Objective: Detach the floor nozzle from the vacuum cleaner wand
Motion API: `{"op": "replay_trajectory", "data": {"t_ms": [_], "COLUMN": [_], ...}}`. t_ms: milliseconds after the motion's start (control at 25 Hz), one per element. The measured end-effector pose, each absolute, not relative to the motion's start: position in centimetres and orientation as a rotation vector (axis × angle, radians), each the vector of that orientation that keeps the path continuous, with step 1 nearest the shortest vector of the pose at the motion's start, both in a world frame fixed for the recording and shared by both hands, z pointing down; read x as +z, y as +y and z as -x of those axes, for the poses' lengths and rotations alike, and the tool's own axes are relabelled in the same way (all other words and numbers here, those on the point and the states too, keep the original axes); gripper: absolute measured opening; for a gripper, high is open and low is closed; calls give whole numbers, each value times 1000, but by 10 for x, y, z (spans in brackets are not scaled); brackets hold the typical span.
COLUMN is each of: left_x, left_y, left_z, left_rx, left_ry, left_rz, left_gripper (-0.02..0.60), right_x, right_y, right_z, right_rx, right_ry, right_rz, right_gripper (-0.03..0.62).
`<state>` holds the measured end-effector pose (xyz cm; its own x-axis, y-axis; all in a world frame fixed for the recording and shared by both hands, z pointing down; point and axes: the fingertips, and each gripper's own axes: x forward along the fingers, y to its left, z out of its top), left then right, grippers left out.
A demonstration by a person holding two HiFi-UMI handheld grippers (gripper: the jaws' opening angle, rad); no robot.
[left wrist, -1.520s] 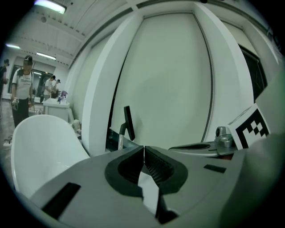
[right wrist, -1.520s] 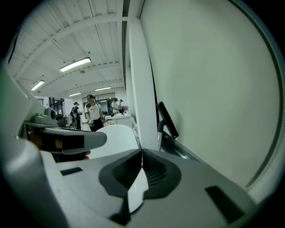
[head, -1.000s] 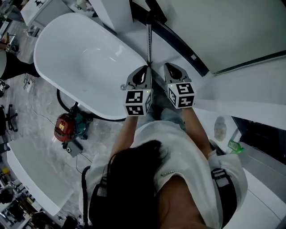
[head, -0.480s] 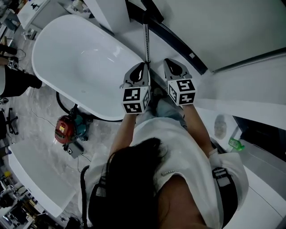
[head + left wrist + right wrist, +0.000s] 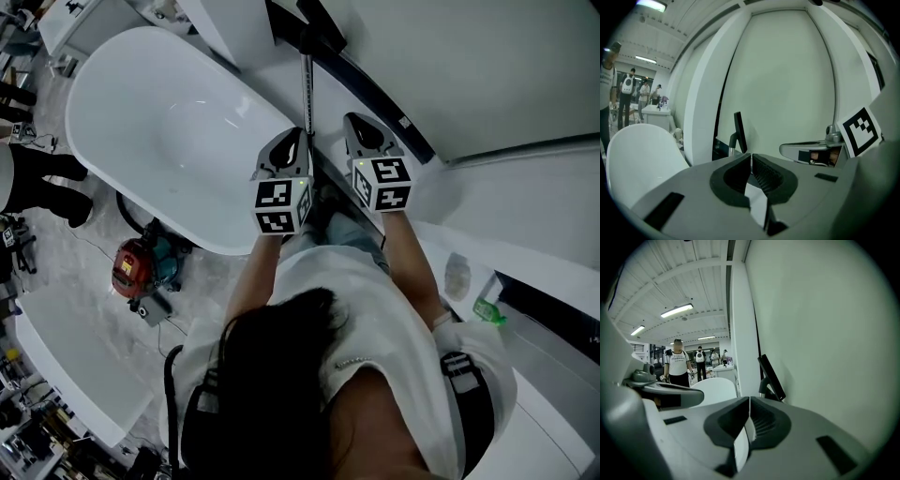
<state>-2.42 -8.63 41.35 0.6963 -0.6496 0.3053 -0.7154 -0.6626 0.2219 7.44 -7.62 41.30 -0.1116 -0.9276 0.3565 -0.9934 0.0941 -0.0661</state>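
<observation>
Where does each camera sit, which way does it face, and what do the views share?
Head view: on the person's head, looking steeply down past hair and arms at the left gripper, right gripper, bathtub and wand.
Left gripper view: rides that gripper, faces the wall over its shut fingers; right gripper at right.
Right gripper view: likewise, fingers shut; left gripper at left.
Shared: both gripper views show the black floor nozzle.

A white bathtub (image 5: pixel 178 131) stands on grey marbled floor (image 5: pixel 89 239) beside pale walls (image 5: pixel 487 66), under strip lights (image 5: pixel 676 310).
</observation>
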Motion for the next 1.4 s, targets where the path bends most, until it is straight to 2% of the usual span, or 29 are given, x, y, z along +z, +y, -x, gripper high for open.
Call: {"op": "replay_trajectory", "data": {"t_ms": [640,800,920,1160,1400], "left_x": [426,431,436,443,454], "left_y": [-159,-173,-181,-199,-214], "left_z": [8,8,6,-1,-3], "left_rx": [302,306,317,342,366], "left_ry": [-1160,-1184,-1189,-1188,-1203], "left_rz": [-2511,-2486,-2472,-2457,-2436], "left_gripper": [9,9,9,9,9], "right_x": [412,412,414,421,434], "right_y": [-173,-196,-213,-248,-278], "right_z": [-116,-126,-128,-132,-142], "right_rx": [404,438,389,305,262], "right_ry": [-2171,-2204,-2205,-2197,-2171], "right_rz": [-1871,-1821,-1774,-1680,-1629], "right_gripper": [23,142,150,221,233]}}
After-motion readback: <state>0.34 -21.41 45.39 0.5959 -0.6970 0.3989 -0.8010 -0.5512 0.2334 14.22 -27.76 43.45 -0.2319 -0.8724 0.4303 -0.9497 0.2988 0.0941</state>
